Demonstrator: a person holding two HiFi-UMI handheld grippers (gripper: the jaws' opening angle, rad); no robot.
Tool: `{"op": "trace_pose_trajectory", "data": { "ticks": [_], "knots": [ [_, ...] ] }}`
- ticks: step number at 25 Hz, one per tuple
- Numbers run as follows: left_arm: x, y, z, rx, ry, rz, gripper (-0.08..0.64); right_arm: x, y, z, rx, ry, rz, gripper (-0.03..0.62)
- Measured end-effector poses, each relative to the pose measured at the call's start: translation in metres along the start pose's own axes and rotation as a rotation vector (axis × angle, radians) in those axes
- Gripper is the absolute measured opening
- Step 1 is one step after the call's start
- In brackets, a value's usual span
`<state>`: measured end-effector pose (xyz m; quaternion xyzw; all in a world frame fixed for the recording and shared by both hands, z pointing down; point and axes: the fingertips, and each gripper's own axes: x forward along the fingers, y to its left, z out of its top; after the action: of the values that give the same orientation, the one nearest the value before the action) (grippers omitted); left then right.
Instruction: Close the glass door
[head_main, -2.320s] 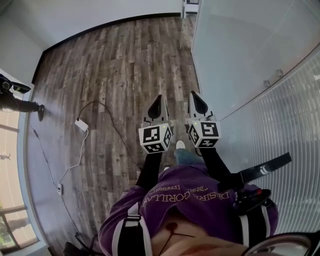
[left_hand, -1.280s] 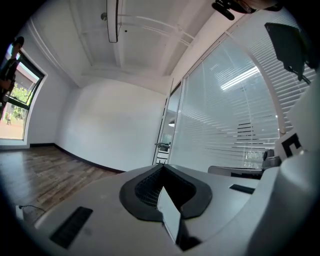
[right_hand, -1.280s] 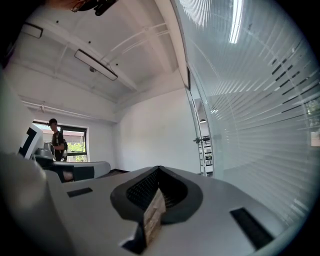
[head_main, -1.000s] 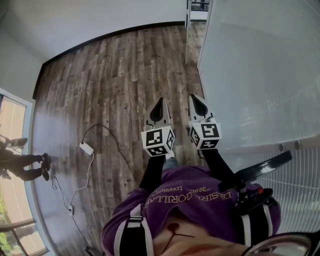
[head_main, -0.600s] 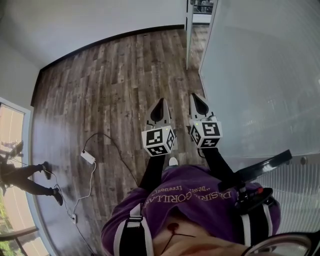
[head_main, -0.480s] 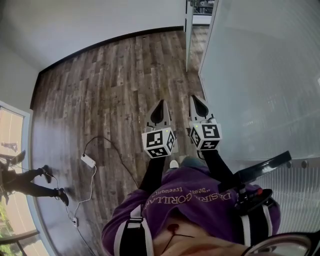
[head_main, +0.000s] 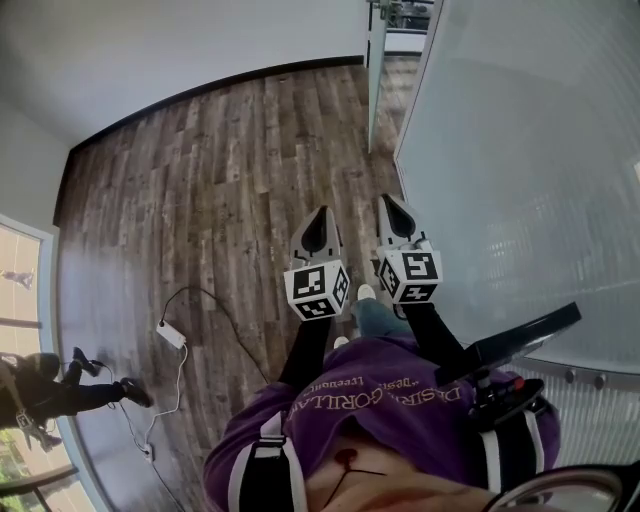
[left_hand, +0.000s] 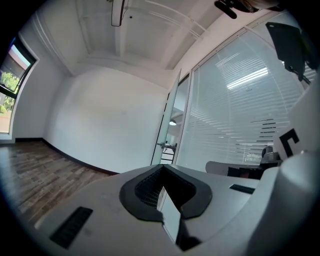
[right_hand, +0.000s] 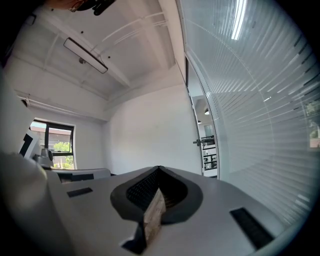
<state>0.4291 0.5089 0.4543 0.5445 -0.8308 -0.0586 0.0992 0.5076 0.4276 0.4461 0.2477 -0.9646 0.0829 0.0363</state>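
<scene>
The glass door (head_main: 375, 62) stands open at the far end of the frosted glass wall (head_main: 520, 150), seen edge-on at the top of the head view. In the left gripper view the glass door (left_hand: 168, 120) and its handle (left_hand: 164, 145) show ahead, still at a distance. The right gripper view shows the doorway (right_hand: 208, 150) and the handle (right_hand: 198, 142). My left gripper (head_main: 316, 214) and right gripper (head_main: 390, 202) are held side by side above the wood floor, pointing toward the door. Both are shut and empty, touching nothing.
A white power adapter (head_main: 170, 333) with a black cable lies on the wood floor (head_main: 230, 170) to my left. A bystander (head_main: 50, 395) is at the far left by the window. A white wall with a black baseboard (head_main: 200, 88) closes the far side.
I have walked forward along the glass wall, and the open door is nearer and larger in view. Both grippers kept their pose, side by side and shut. The bystander at the left has shifted.
</scene>
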Motion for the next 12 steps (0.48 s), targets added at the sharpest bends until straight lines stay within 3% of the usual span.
{"op": "trace_pose_trajectory", "data": {
  "ticks": [7,12],
  "knots": [
    [0.080,-0.008,0.027,0.012,-0.037,0.016,0.000,0.065,-0.043,0.029,-0.020,-0.009,0.044,-0.003],
    [0.120,-0.010,0.027,0.004,-0.036,0.029,0.000,0.096,-0.069,0.033,-0.025,0.001,0.056,-0.003]
  ]
}}
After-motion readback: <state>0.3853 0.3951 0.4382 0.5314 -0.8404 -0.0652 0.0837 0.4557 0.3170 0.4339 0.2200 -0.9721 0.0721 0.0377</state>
